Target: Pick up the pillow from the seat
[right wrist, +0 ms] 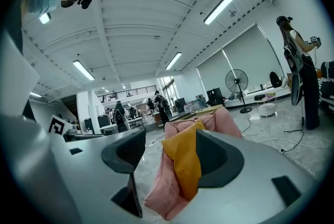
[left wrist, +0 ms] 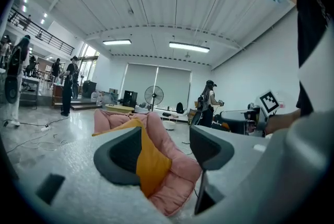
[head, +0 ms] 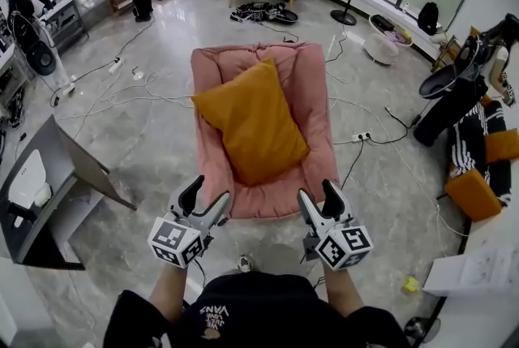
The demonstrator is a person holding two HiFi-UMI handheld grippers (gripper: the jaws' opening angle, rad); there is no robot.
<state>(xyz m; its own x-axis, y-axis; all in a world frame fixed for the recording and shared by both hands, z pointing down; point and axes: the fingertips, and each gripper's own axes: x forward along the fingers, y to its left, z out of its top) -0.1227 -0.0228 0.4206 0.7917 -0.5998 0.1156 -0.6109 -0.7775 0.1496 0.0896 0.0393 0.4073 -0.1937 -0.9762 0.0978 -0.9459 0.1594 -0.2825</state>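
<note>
Pillow (head: 251,121): orange and soft. It lies on the seat with its long axis running from 11 to 5 o'clock in the head view, and nothing touches it.
Seat (head: 312,87): a pink padded floor chair at 12 o'clock from the person. Its front edge is just beyond both tools.
Left gripper (head: 205,199): jaws wide apart and empty, at 7 o'clock of the pillow.
Right gripper (head: 319,199): jaws wide apart and empty, at 5 o'clock of the pillow.
Step in hand: judged to be the approach, with no grip made yet.
Method: advance both tools toward 12 o'clock. Take the pillow's two long sides, bite deep because the filling will squash, close both together, and lift level.
Caution: keep the pads clear of the seat's fabric underneath.
</note>
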